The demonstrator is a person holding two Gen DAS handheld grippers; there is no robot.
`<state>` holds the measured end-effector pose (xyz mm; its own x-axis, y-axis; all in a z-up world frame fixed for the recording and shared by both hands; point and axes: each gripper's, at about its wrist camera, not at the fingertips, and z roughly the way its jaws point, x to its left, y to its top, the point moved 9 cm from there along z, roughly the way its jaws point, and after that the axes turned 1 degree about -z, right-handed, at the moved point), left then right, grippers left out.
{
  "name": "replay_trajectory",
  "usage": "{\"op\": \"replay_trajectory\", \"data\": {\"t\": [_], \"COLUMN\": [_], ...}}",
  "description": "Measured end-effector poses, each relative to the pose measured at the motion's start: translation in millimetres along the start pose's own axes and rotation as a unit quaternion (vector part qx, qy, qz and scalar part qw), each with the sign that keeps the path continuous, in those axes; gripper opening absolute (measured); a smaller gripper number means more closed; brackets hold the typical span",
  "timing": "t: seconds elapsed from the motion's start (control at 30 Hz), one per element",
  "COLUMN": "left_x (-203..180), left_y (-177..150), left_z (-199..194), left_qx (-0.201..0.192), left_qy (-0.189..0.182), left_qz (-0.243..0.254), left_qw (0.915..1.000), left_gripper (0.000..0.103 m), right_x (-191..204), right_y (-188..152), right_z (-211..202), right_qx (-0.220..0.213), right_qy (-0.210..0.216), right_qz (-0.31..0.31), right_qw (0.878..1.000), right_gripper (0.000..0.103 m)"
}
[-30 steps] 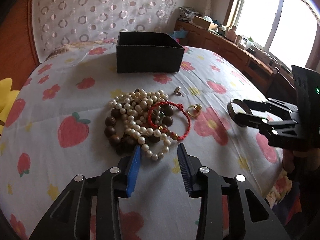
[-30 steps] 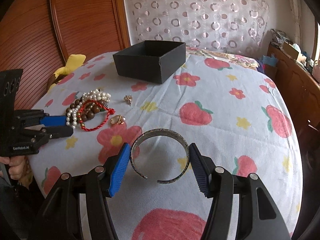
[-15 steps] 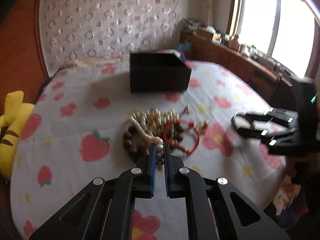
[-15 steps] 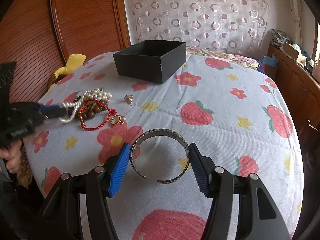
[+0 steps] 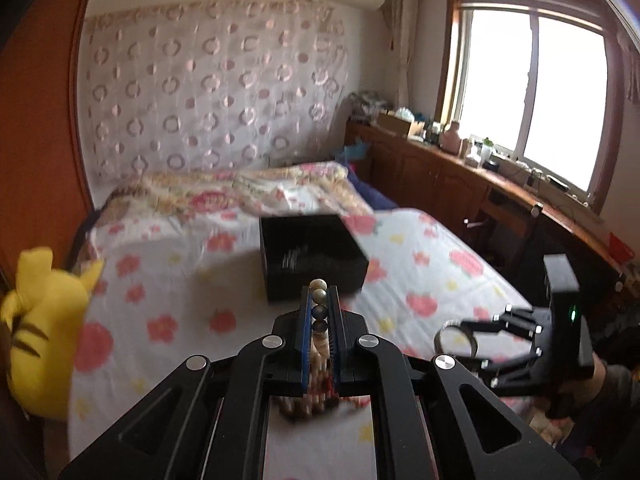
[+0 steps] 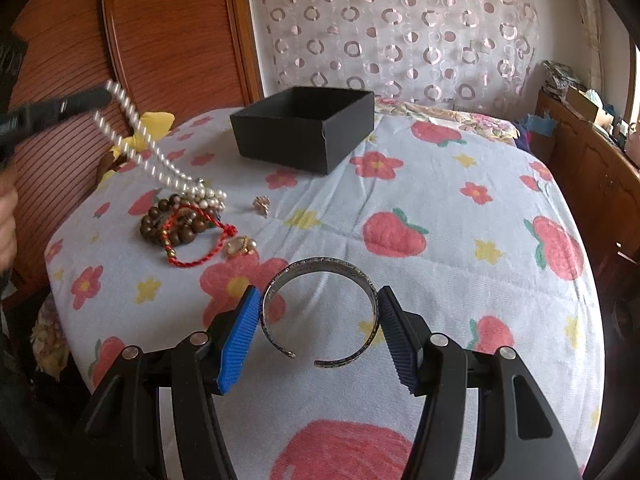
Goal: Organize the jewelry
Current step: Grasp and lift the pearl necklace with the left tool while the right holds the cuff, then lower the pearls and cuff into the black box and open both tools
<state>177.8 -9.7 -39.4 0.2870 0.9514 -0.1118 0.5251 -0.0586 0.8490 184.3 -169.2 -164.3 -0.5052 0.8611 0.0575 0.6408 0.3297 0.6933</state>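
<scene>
Pearly white beads of a long necklace (image 6: 136, 140) show best in the right wrist view, strung up from the jewelry heap on the strawberry-print bed cover (image 6: 440, 200) to the left tongs (image 6: 86, 98), which are pressed together on the strand. From the left wrist view only a few beads (image 5: 319, 300) peek between those tongs (image 5: 320, 294), the pile below them blurred. Right tongs (image 6: 318, 328) pinch an open silver cuff bracelet (image 6: 320, 280) short of the open black cardboard box (image 6: 304, 132).

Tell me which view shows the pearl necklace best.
Right wrist: the pearl necklace hangs in full from the left gripper, its lower end in the jewelry pile. Left wrist shows only a few beads between its closed fingers.
</scene>
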Motion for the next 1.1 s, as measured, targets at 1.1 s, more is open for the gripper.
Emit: {"op": "replay_trajectory", "data": {"t": [1.1], "left_x": [10], "left_y": [170], "left_z": [61], "left_qx": [-0.052], "left_qy": [0.012], "left_qz": [0.022], "left_qw": [0.9984], "left_gripper": [0.006], "right_x": [-16], "right_y": [130], "right_z": [-18], "right_qx": [-0.086], "right_qy": [-0.003], "right_qz": [-0.044], "right_qw": [0.995], "right_gripper": [0.063]}}
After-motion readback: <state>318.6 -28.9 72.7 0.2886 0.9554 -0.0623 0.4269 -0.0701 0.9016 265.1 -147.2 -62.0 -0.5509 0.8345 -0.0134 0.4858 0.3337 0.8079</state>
